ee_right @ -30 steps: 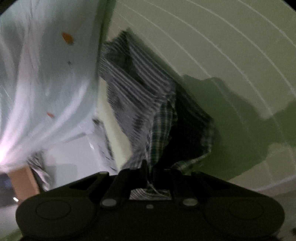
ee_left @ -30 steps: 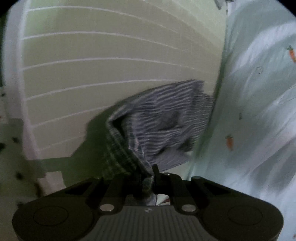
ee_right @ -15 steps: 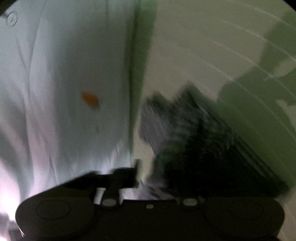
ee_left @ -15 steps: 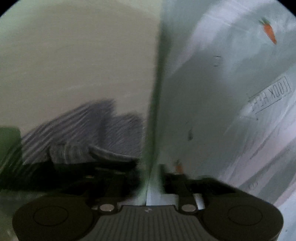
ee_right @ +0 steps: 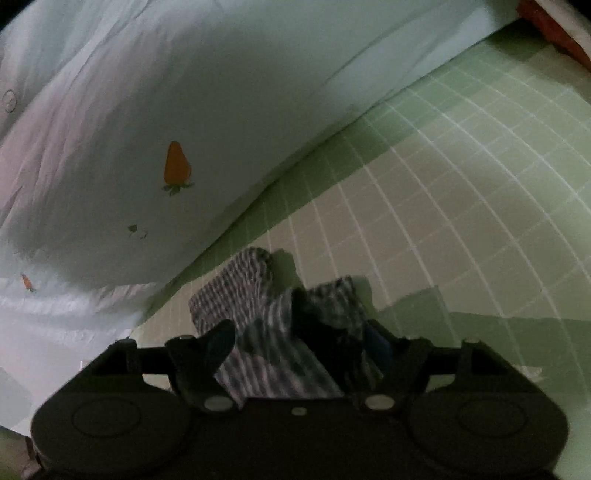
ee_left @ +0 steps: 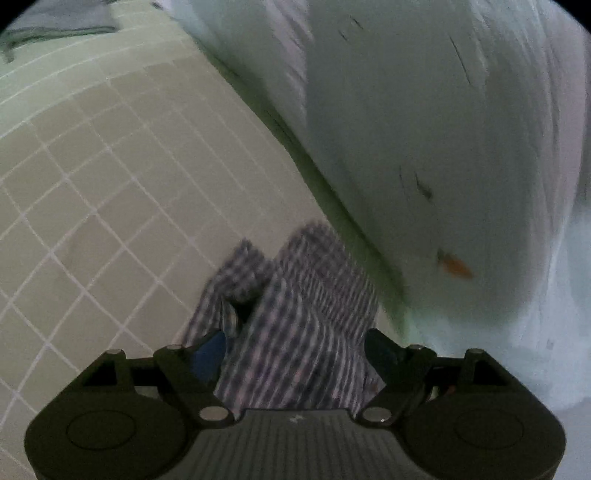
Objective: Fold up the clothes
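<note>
A blue and white checked garment lies crumpled on the green grid mat. My left gripper is open, its fingers standing either side of the cloth without pinching it. In the right wrist view the same garment lies bunched between the fingers of my right gripper, which is open too. Both grippers are low over the cloth. The part of the garment under the gripper bodies is hidden.
A pale blue sheet with small carrot prints is heaped along the mat's edge, right beside the garment; it also shows in the right wrist view. The grid mat spreads out to the right. Something red sits at the far corner.
Both grippers held the garment up pinched a second ago. They swung down fast, opened, and the garment now lies loose on the mat between the open fingers.
</note>
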